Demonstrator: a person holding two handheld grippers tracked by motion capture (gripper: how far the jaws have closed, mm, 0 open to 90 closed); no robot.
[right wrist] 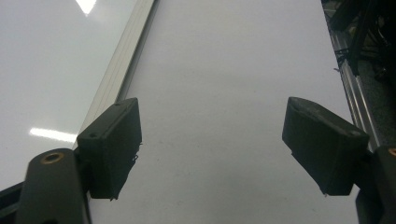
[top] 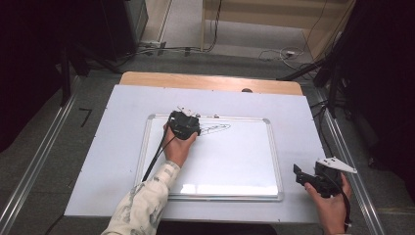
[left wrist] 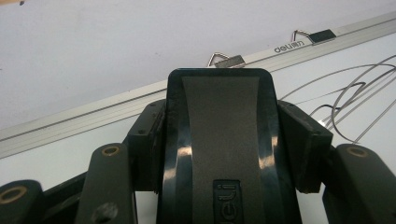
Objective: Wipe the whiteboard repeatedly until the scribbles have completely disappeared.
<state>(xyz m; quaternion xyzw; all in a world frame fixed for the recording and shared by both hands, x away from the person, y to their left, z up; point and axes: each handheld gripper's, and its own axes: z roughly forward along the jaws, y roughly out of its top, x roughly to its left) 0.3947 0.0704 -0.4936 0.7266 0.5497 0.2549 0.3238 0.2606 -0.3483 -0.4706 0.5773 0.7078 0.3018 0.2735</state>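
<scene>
Right tool (top: 304, 177) wide open off the whiteboard's (top: 254, 161) right edge; left tool (top: 185, 123) clamping black eraser (left wrist: 219, 140) near top frame.

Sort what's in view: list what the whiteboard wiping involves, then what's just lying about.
In use:
- left gripper, shut on the eraser
- whiteboard
- scribble

Idle or lying about:
- right gripper, open, off the board
- cables on the floor

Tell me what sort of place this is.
Probably a lab or recording workspace: a whiteboard lies flat on a white-covered table, loose cables trail across the grey floor, and metal rails flank the table.
</scene>
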